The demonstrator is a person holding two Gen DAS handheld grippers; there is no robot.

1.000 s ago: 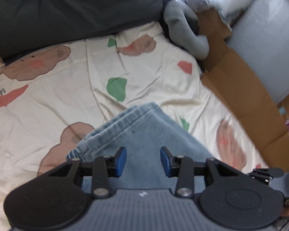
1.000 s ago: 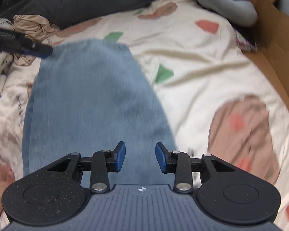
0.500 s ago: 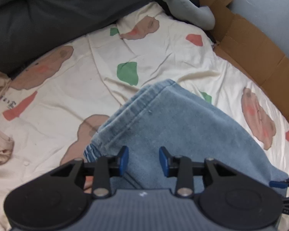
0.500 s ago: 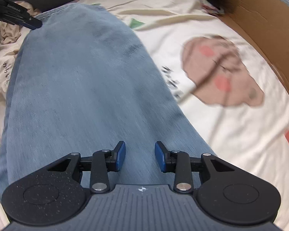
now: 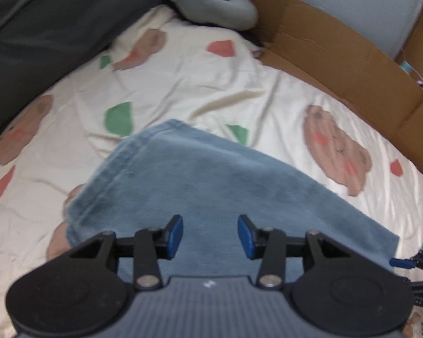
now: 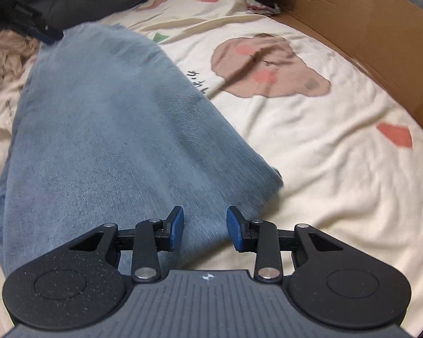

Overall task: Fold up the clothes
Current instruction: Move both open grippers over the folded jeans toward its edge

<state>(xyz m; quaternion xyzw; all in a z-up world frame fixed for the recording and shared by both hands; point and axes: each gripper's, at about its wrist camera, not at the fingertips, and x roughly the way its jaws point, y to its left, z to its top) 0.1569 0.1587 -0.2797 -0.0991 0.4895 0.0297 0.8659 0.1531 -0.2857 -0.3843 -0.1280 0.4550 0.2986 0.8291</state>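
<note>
Centre and lower half of both views: blue denim garment, laid flat on the printed bedsheet.

- Item 1, denim garment. Left wrist view: stitched hem or waistband edge runs from centre frame down to lower left; a square corner shows at right-centre. Right wrist view: fills left and centre of frame, one corner ends at right-centre. Lies smooth, approx. rectangular, w/ what looks like layered edges at lower left of left view. I judge it at least partly folded, but can't tell how many layers.
- Item 2, left gripper. Bottom centre. Jaws spread wide, nothing between the blue pads; denim lies beneath, contact not clear.
- Item 3, right gripper. Bottom centre. Jaws apart, a bit narrower gap, holding nothing; sits over the garment's near edge. Its tip also shows at right edge of left view.
- Item 4, surroundings. Cardboard along upper right; dark grey bedding upper left; grey soft item top centre; beige cloth heap at left edge of right view.

Progress, my read: garment flat, tidy, both tools free. Fits either a fold just laid down w/ more folds to come, or the finished bundle. Beige heap looks unfolded, so prob. more clothes left; can't confirm it's part of the job.
</note>
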